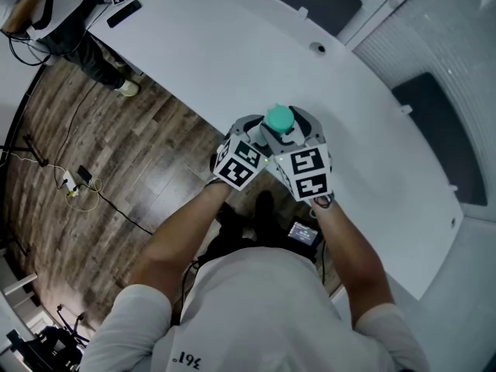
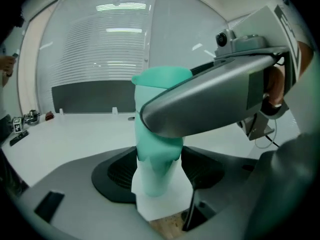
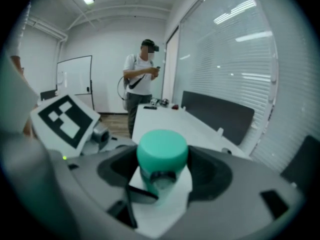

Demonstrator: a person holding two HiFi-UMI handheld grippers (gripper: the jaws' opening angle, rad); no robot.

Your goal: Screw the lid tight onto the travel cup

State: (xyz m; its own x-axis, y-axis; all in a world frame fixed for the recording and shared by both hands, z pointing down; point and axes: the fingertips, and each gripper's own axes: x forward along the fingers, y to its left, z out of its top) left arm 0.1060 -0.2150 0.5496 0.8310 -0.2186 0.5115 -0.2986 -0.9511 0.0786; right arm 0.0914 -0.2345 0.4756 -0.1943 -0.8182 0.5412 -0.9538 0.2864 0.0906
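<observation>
1. A white bench with a curved near edge stands on a wood-plank floor. Dark panels sit along its far side in front of a wall of slatted blinds.
2. A person stands at the bench's far end, where a few small dark items lie.
3. The travel cup is upright at the near edge of the bench, between the 2 grippers, with its teal lid on top.
4. The left gripper has its jaws narrowed onto the teal body of the cup, and both dark pads press its sides.
5. The right gripper reaches across above the left gripper, and its jaws are closed around the lid.
6. The 2 marker cubes sit close together just off the near edge of the bench, over the floor.
</observation>
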